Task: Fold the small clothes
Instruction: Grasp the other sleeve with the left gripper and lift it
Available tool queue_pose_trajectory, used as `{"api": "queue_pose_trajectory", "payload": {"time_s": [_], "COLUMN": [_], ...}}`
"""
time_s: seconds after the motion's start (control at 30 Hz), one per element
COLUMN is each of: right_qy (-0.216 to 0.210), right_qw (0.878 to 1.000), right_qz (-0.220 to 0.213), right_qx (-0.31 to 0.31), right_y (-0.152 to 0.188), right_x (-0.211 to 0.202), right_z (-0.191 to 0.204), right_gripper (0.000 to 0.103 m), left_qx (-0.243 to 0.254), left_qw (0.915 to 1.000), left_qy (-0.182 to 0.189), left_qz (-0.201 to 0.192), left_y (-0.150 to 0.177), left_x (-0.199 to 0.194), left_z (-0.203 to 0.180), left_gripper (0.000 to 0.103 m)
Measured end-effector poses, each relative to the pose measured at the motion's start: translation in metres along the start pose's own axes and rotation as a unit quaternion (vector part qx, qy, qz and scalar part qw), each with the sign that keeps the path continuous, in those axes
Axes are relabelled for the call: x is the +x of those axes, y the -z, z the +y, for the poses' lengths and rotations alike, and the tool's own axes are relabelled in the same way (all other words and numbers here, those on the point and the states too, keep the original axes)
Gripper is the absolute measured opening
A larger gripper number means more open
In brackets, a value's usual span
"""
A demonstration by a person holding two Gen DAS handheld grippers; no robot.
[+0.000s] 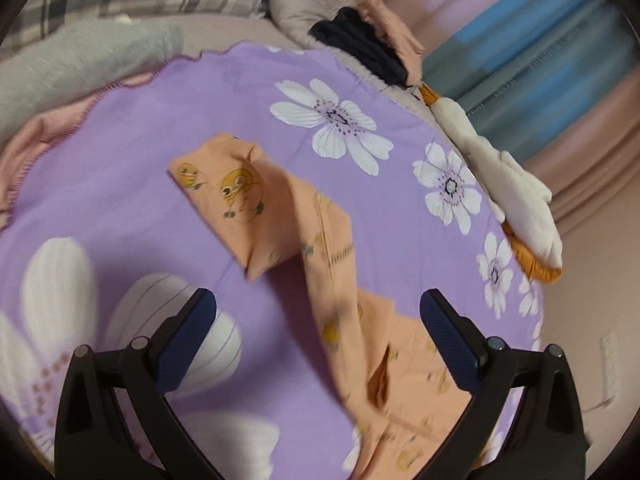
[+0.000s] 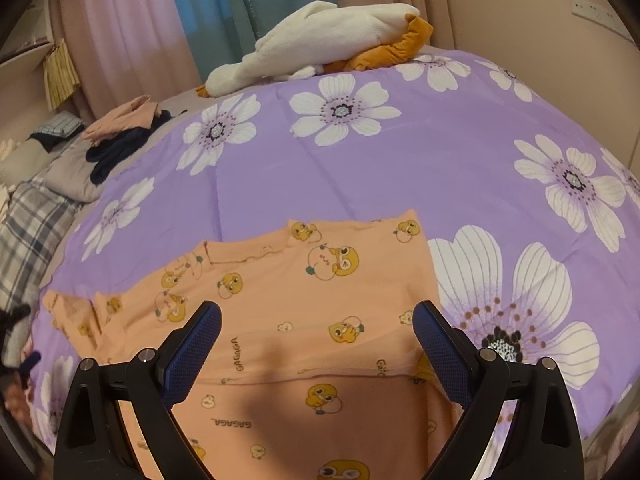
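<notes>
A small orange garment (image 1: 320,248) printed with cartoon ducks lies on the purple flowered bedspread (image 1: 160,160). In the left wrist view one end is folded over into a flat flap and the rest runs toward the lower right. My left gripper (image 1: 318,304) hangs open above it, nothing between its blue pads. In the right wrist view the same orange garment (image 2: 288,300) lies spread flat with a fold line across it. My right gripper (image 2: 316,316) is open just over the cloth, holding nothing.
A white and orange plush goose (image 2: 320,40) lies at the far edge of the purple bedspread (image 2: 400,168). A heap of pink and dark clothes (image 2: 120,132) sits by the grey and plaid pillows (image 2: 36,216). Curtains (image 2: 200,12) hang behind the bed.
</notes>
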State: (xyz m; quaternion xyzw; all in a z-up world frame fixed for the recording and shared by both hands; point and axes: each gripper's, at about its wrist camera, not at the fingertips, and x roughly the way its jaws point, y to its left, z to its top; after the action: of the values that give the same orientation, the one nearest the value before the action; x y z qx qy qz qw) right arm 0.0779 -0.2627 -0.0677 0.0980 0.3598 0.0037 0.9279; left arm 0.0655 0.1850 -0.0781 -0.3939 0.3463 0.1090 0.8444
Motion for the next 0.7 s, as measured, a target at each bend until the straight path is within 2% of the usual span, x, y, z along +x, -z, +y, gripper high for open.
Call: {"api": "queue_pose_trajectory", "payload": {"time_s": [0.13,0.23,0.3,0.37,0.43,0.53,0.7], "right_qy": [0.001,0.000,-0.001,-0.001,-0.002,0.002,-0.004], "right_qw": [1.000,1.000,1.000,1.000,1.000,1.000,0.999], "right_qz": [0.001,0.001,0.004,0.007,0.010,0.016,0.012], "right_qx": [0.005,0.009,0.009,0.014,0.018,0.025,0.034], "right_y": [-0.001,-0.001,-0.001,-0.001,-0.001,-0.001,0.000], "right_x": [0.001,0.003,0.005,0.008,0.011,0.014,0.010], "right_z": [-0.005,-0.008,-0.010,-0.013,-0.017,-0.022,-0.025], "right_gripper": [0.096,0.096,0.096,0.096,0.096,0.096,0.096], "left_qx": [-0.015,-0.025,-0.019,0.005,0.017,0.020,0.059], "left_qw": [0.9999,0.9996,0.9997,0.9986,0.9968,0.9968,0.9953], "left_qy": [0.005,0.006,-0.012,-0.053,-0.076,-0.068,-0.019], "left_qz": [0.006,0.014,0.008,0.009,-0.014,-0.037,-0.075], "left_y": [-0.016,-0.023,-0.024,-0.023,-0.017,-0.013,-0.010], "left_x": [0.027,0.041,0.050,0.059,0.057,0.043,0.010], "left_z": [-0.001,-0.001,-0.003,-0.007,-0.010,-0.016,-0.053], "left_gripper": [0.100,0.092,0.074,0.032,0.010,0.008,0.008]}}
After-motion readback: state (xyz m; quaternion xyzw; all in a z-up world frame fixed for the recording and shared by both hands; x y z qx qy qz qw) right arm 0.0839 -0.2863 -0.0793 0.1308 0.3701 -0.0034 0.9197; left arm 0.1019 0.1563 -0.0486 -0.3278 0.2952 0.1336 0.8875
